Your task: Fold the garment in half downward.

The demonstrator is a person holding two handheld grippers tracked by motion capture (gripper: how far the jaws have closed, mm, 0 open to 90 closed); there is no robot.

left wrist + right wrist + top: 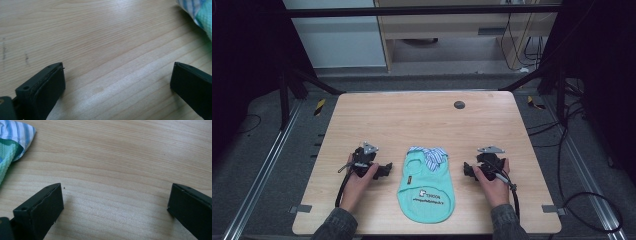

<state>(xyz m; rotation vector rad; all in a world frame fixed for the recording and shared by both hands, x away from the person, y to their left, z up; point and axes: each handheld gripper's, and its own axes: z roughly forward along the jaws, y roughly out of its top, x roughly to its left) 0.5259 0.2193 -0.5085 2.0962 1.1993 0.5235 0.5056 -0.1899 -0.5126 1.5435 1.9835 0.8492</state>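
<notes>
While both hands rest on the wooden counter (422, 120), a small mint-green garment (426, 192) lies flat between them, near the counter's front edge. It is a sleeveless vest with white lettering across its lower part and a blue-and-white striped collar (432, 156) at its far end, the end away from the person.

To the left of the garment sits the left gripper (384, 170), held in the person's left hand (357, 181), its fingers pointing toward the garment and stopping short of the cloth. In the left gripper view the two black fingers (43, 87) stand wide apart with only bare wood between them, and a corner of the striped collar and green cloth (200, 11) shows at the upper right.

To the right of the garment sits the right gripper (468, 171), held in the person's right hand (493, 184), likewise facing the garment and apart from it. In the right gripper view its fingers (41, 208) are spread wide over bare wood, with the collar and green cloth (13, 141) at the upper left.

Beyond the garment, near the counter's far edge, a dark round disc (459, 105) sits in the surface.
</notes>
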